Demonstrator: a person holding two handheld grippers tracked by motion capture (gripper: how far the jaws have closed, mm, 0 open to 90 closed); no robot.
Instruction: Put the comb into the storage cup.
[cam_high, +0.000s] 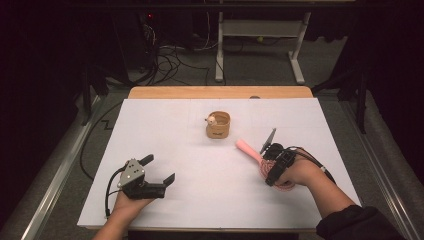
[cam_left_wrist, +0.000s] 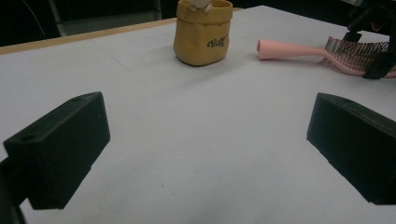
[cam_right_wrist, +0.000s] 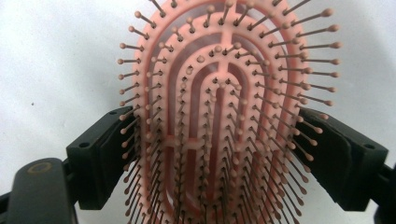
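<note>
Pink plastic paddle hairbrush (cam_high: 252, 152) is found lying bristles-up on the white table sheet (cam_high: 200, 200), handle aimed toward 10 o'clock at the small tan fabric basket (cam_high: 218, 125). Its oval head is straddled by the right gripper (cam_right_wrist: 212, 154), jaws set wide at both rims; pads look to be against the edges, so it's probably grasped across the short axis. Left gripper (cam_high: 159, 170) is parked well apart at 8 o'clock, jaws spread, nothing held. Long axis runs straight at the basket, so any move is best made by the right hand, which is nearer.
</note>
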